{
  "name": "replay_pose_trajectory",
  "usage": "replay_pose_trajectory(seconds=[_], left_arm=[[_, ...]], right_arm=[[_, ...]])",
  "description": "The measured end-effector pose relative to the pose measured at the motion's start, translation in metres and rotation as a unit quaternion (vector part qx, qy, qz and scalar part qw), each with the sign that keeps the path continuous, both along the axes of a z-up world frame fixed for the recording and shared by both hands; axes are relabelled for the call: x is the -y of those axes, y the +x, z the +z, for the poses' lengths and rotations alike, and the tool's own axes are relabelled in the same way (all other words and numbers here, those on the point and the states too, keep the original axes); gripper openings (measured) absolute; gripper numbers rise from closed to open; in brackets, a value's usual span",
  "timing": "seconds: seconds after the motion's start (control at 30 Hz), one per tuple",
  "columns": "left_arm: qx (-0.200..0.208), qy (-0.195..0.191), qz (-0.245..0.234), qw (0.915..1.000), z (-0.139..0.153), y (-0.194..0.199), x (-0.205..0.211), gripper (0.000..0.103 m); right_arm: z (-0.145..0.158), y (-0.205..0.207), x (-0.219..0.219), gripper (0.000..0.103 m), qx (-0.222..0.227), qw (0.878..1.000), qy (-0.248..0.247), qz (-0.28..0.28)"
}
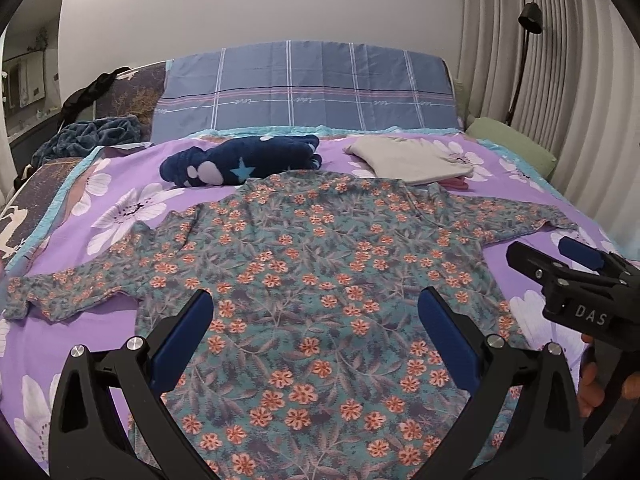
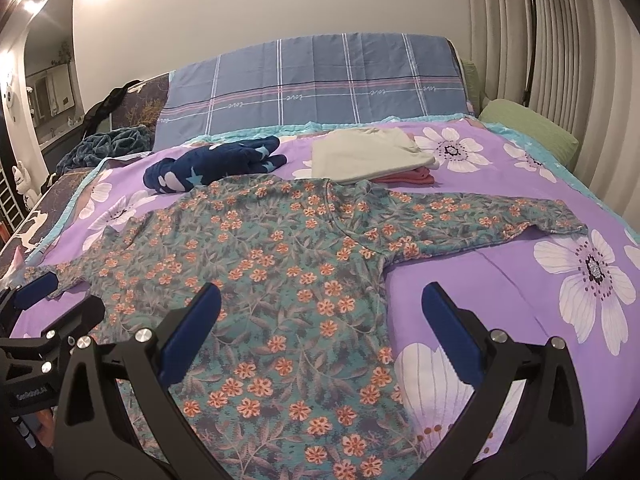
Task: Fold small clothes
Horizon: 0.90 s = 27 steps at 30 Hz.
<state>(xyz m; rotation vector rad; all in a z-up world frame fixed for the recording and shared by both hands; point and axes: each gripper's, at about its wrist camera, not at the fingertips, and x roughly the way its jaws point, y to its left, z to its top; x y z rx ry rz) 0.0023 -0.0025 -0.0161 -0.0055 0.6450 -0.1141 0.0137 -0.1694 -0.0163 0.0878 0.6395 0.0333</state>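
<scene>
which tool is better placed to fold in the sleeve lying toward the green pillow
Right. The right tool hangs open over the floral top's right edge, with that sleeve just ahead. The left tool sits open over the middle of the top.

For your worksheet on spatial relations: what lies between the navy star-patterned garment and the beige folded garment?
Only bare purple flowered bedspread separates the navy garment from the beige garment; the right wrist view shows it.

1. White letters "DAS" show on the black body of the right gripper [image 1: 576, 276], seen from the left wrist.
2. Script "love" repeats along the stripe of the blue plaid pillowcase [image 1: 304, 88] at the far end.
3. Small print on the left gripper [image 2: 44, 292] is too blurred to read.
</scene>
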Motion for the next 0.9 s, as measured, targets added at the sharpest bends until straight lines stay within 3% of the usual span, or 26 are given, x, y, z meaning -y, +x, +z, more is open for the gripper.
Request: replay_pose_trajectory(seconds=[0.33, 0.9], left_arm=[[-0.007, -0.012, -0.001, 0.9999, -0.0027, -0.0007, -0.003, 0.102], [-0.009, -0.001, -0.007, 0.9999, -0.0038, -0.002, 0.0004, 0.102]], right_arm=[[-0.0023, 0.0017, 0.0004, 0.101, -0.006, 1.0, -0.001, -0.001], [-0.0035, 0.0015, 0.0043, 0.101, -0.007, 1.0, -0.008, -0.01]])
